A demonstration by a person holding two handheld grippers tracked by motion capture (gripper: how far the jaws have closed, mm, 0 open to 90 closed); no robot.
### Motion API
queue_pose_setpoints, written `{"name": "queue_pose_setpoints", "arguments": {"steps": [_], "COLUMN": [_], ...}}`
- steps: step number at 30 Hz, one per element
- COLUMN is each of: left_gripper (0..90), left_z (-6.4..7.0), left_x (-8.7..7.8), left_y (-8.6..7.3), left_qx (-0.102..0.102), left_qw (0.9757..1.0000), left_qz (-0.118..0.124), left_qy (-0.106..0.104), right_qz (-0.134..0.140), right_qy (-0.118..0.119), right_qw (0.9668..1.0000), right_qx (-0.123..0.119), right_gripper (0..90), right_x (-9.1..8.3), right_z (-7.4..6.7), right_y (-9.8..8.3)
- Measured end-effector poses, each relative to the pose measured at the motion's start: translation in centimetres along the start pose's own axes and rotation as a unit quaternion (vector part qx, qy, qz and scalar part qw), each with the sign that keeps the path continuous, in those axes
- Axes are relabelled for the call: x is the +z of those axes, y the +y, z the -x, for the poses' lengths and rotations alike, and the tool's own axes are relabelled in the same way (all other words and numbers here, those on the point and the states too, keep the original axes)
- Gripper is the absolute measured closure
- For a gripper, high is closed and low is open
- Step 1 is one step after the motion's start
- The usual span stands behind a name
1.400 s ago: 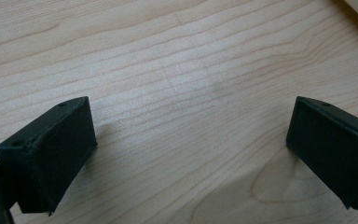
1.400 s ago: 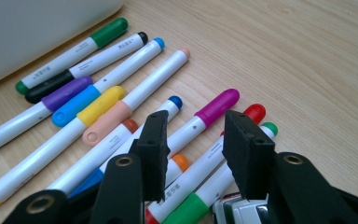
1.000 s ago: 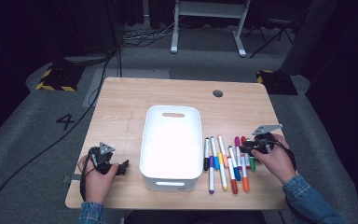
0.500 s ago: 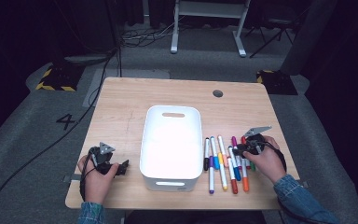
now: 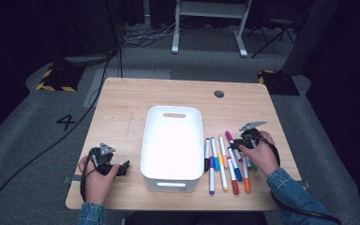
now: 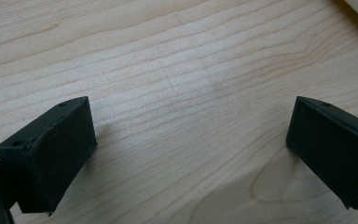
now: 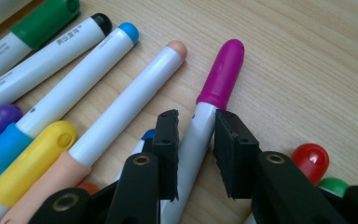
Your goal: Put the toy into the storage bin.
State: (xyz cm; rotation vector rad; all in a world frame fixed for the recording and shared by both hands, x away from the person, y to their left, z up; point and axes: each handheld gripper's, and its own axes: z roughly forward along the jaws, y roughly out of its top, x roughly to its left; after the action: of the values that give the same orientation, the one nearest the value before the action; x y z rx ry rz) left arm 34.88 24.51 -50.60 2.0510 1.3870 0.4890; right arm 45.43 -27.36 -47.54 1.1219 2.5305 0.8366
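A row of several coloured markers (image 5: 222,161) lies on the wooden table (image 5: 122,117), right of an empty white bin (image 5: 150,140). My right gripper (image 5: 237,144) is down over the row's far right. In the right gripper view its jaws (image 7: 196,140) straddle the white barrel of a magenta-capped marker (image 7: 221,74), which lies flat on the wood. They have just been closing and stand narrow, with a sliver of gap still on one side. My left gripper (image 5: 123,167) rests at the near left of the table. Its jaws (image 6: 191,154) are wide apart over bare wood.
Beside the magenta marker lie peach, blue, black and green capped markers (image 7: 121,100), with a red cap (image 7: 313,161) to its right. A round cable hole (image 5: 219,93) sits at the table's far right. Dark floor with cables surrounds the table.
My right hand has moved left and slightly down onto the markers, and its jaws have narrowed around the magenta one. The left hand has stayed where it was.
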Motion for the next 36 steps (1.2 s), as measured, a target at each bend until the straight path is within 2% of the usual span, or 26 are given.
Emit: {"name": "queue_pose_setpoints", "arguments": {"steps": [7, 13, 23, 27, 36], "left_gripper": [1.5, 1.5, 1.5, 1.5, 0.3], "left_z": [0.0, 0.0, 0.0, 0.0, 0.0], "left_x": [0.0, 0.0, 0.0, 0.0, 0.2], "left_y": [0.0, 0.0, 0.0, 0.0, 0.2], "left_qx": [0.000, 0.000, 0.000, 0.000, 0.002], "left_qw": [1.0000, 1.0000, 1.0000, 1.0000, 1.0000], "left_qz": [0.000, 0.000, 0.000, 0.000, -0.002], "left_qy": [0.000, 0.000, 0.000, 0.000, 0.000], "right_qz": [-0.003, -0.005, -0.002, 0.001, 0.033], "right_qy": [-0.004, -0.008, -0.015, -0.011, 0.008], "right_qw": [1.0000, 0.9999, 0.9996, 0.9995, 0.9984], "right_qx": [0.005, 0.004, 0.024, 0.030, 0.044], "right_gripper": [70.9, 74.7, 76.8, 76.9, 76.9], "right_x": [0.8, 1.4, 1.9, 1.6, -0.6], "right_z": [0.2, 0.2, 0.5, 0.7, 0.9], "right_y": [0.7, 1.2, 1.8, 1.9, 2.3]}}
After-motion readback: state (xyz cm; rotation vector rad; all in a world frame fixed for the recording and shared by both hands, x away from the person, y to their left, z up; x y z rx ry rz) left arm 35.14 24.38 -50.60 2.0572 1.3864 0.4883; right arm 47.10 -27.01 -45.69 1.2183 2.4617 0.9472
